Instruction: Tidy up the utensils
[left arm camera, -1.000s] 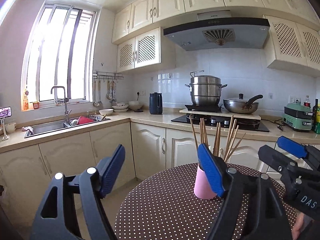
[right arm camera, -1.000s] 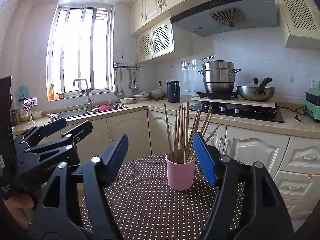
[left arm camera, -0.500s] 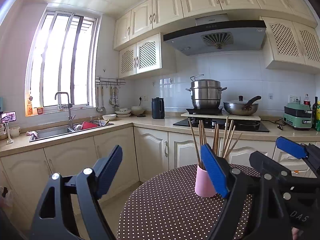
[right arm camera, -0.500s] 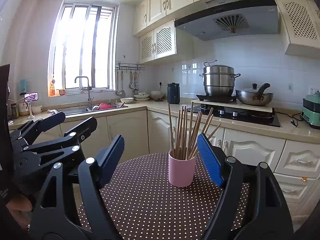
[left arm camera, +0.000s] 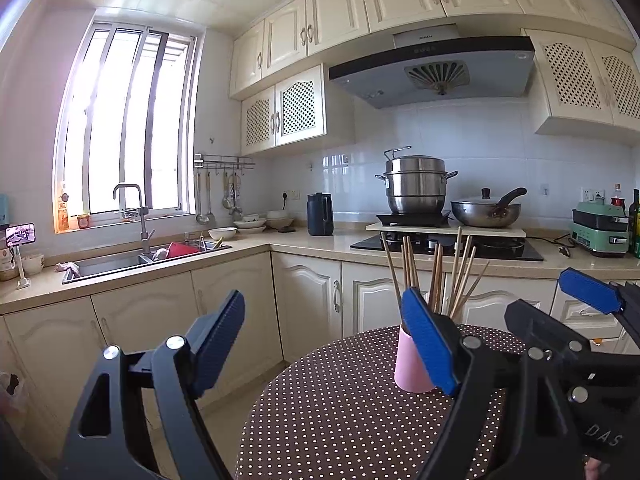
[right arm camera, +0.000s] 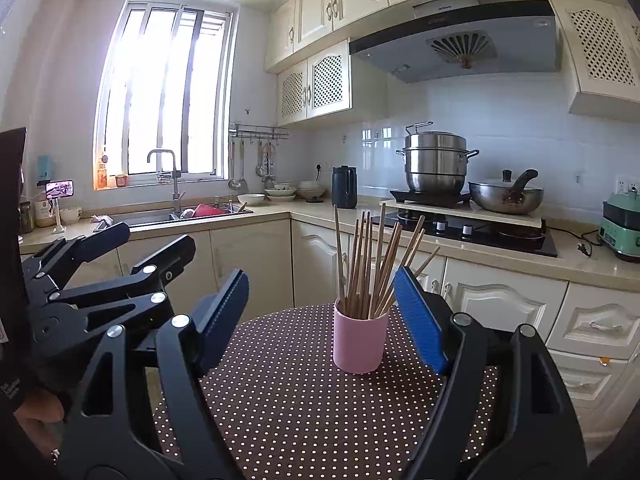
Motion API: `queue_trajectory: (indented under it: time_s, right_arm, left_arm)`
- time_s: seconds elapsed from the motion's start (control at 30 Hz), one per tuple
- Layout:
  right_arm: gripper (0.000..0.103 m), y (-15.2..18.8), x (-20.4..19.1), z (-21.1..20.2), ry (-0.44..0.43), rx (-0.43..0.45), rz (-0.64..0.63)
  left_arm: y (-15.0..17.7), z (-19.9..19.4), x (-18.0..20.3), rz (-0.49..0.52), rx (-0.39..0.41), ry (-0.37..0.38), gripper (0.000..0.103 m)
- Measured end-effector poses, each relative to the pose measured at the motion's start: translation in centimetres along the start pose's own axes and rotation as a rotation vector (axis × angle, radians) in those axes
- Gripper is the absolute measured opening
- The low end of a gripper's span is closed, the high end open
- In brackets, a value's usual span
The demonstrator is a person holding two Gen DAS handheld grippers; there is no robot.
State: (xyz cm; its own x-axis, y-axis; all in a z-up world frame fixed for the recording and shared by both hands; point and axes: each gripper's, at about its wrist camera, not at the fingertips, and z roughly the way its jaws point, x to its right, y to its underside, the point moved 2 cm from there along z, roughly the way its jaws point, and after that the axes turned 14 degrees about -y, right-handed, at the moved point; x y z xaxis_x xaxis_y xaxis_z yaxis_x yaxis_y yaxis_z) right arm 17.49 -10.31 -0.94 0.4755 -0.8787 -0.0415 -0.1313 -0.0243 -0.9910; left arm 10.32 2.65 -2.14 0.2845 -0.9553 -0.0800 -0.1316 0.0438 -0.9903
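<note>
A pink cup (right arm camera: 360, 340) full of wooden chopsticks (right arm camera: 372, 264) stands upright on a round table with a brown polka-dot cloth (right arm camera: 300, 400). My right gripper (right arm camera: 322, 316) is open, nothing between its blue pads, and the cup stands ahead of it, nearer the right-hand pad. My left gripper (left arm camera: 322, 340) is open and empty too. From its side the cup (left arm camera: 406, 364) is partly hidden behind the right-hand pad, with the chopsticks (left arm camera: 436, 276) rising above it. Each gripper shows in the other's view: the right gripper (left arm camera: 560, 304) at the right edge, the left gripper (right arm camera: 140, 244) at the left edge.
Behind the table runs an L-shaped counter with a sink (left arm camera: 120, 262), a dark kettle (left arm camera: 320, 220), a stacked steamer pot (left arm camera: 416, 184) and a wok (left arm camera: 486, 210) on the hob. Cream cabinets (left arm camera: 308, 300) stand close behind the table. A person's hand (right arm camera: 36, 412) holds the left gripper.
The jaws of both grippers have spread slightly wider. Both views have shifted a little; the cup and chopsticks have not moved on the table.
</note>
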Motion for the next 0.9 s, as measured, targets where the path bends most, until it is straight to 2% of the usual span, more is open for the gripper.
queue_trajectory:
  time_s: [0.9]
  right_arm:
    - [0.075,-0.15,0.04,0.59,-0.012,-0.006,0.018]
  left_arm:
    - [0.05,0.33,-0.20,0.014,0.001,-0.012,0.079]
